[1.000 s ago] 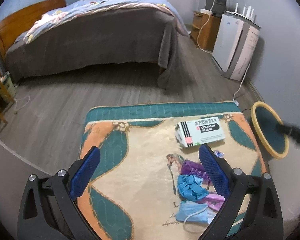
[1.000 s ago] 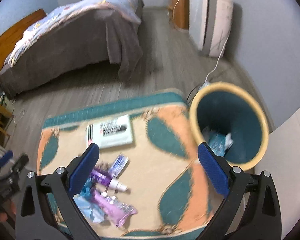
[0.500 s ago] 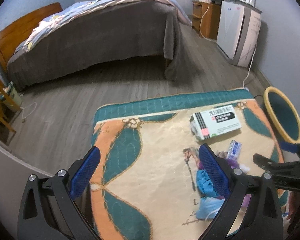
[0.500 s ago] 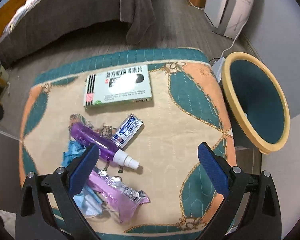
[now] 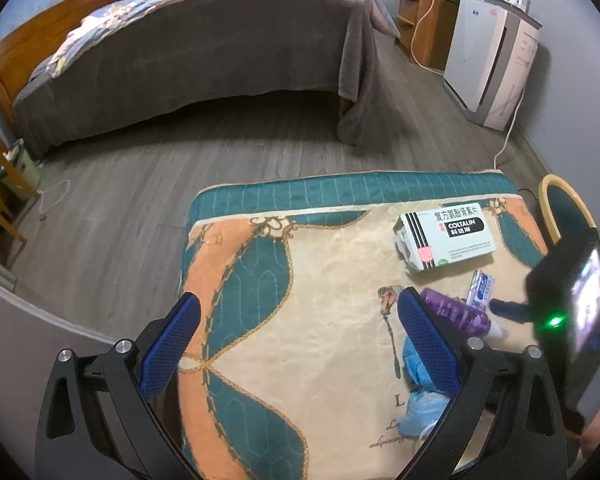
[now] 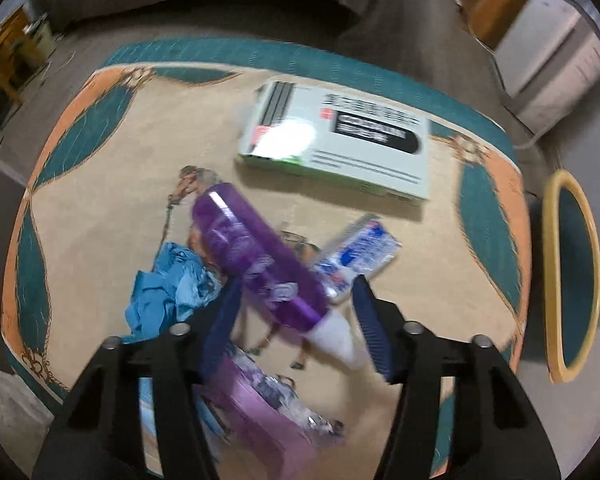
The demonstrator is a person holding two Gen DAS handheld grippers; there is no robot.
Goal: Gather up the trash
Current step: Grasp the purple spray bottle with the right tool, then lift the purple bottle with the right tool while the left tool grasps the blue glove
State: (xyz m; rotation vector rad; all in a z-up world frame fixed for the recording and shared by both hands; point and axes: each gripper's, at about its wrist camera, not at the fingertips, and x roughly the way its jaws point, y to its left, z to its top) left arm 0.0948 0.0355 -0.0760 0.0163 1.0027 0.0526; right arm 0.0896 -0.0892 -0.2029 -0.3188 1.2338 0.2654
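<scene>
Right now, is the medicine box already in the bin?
No, the medicine box lies flat on the quilted mat, apart from the yellow-rimmed bin.

Grey plank floor (image 5: 148, 184); bed (image 5: 204, 48) upper left under a grey blanket, white appliance (image 5: 496, 64) upper right against the wall.

One box (image 6: 340, 144), one bottle (image 6: 256, 256), perhaps two wrappers (image 6: 360, 252), one bin (image 6: 572, 272).

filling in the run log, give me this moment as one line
right gripper: closing around purple spray bottle, not yet gripped | left gripper: open, empty, over mat | bin: beside mat
</scene>
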